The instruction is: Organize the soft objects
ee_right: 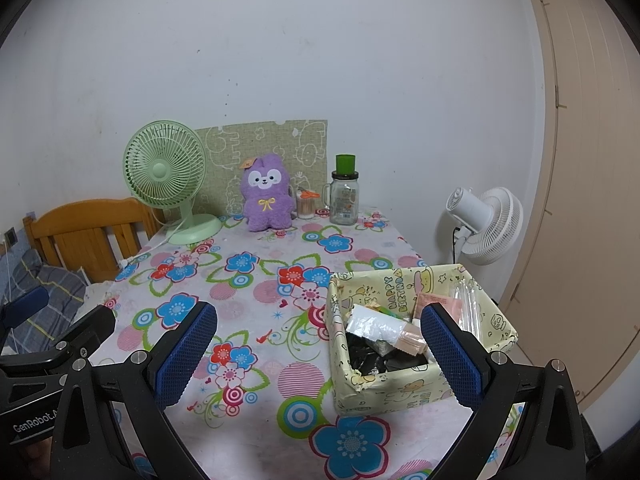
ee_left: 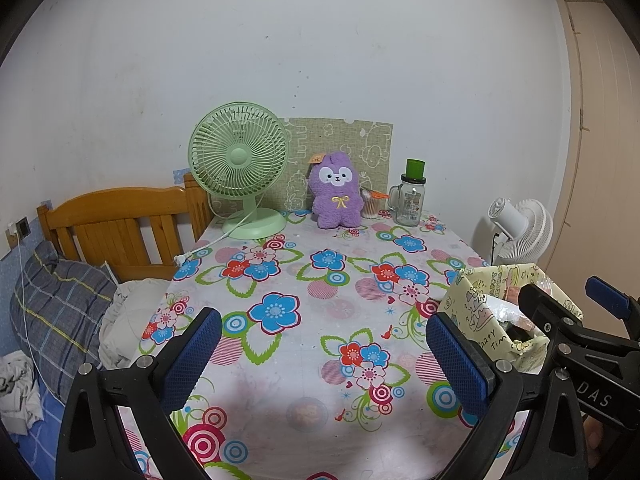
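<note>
Right wrist — one plush toy [ee_right: 267,193] | two fans | one box [ee_right: 416,384] | both grippers' jaws spread, empty

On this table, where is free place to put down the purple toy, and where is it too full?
The middle of the table is bare, bordered by the green fan and purple plush toy at the back and the paper-wrapped box at the front right. The back row is crowded: fan, toy, small cup and glass jar stand close together. The box is nearly full.

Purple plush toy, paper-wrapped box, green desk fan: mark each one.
purple plush toy [ee_right: 267,200], right wrist view, on its belly.
paper-wrapped box [ee_right: 394,394], right wrist view, on its near wall.
green desk fan [ee_left: 239,159], left wrist view, on the grille's hub.
</note>
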A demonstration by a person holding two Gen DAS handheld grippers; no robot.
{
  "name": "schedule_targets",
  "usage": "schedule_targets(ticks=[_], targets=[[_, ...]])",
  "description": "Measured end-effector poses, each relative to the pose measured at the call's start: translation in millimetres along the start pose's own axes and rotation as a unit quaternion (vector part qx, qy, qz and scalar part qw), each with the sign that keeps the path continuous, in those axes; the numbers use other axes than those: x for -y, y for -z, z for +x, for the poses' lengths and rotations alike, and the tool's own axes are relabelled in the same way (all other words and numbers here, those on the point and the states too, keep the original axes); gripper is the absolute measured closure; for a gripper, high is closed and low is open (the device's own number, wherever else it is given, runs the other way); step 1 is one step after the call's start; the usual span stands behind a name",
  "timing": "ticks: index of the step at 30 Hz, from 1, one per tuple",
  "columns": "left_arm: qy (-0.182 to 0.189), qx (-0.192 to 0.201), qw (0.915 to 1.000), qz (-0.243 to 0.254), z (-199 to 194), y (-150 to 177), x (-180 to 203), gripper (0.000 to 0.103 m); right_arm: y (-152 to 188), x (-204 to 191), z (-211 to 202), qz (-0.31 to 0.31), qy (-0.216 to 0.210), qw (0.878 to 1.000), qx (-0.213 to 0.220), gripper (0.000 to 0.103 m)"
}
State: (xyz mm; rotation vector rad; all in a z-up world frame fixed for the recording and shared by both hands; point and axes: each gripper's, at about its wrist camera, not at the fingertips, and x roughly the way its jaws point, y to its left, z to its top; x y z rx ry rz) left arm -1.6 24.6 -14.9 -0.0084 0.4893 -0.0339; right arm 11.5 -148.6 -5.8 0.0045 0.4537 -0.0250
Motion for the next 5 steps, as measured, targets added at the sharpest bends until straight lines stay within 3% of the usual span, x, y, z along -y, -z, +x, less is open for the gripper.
schedule_targets(ticks=[5], targets=[[-0.002, 0.001, 1.0, 0.001, -0.3, 0.9, 0.3, 0.0, 0.2, -0.1, 0.1, 0.001, 0.001, 1.0, 0.0, 0.0]])
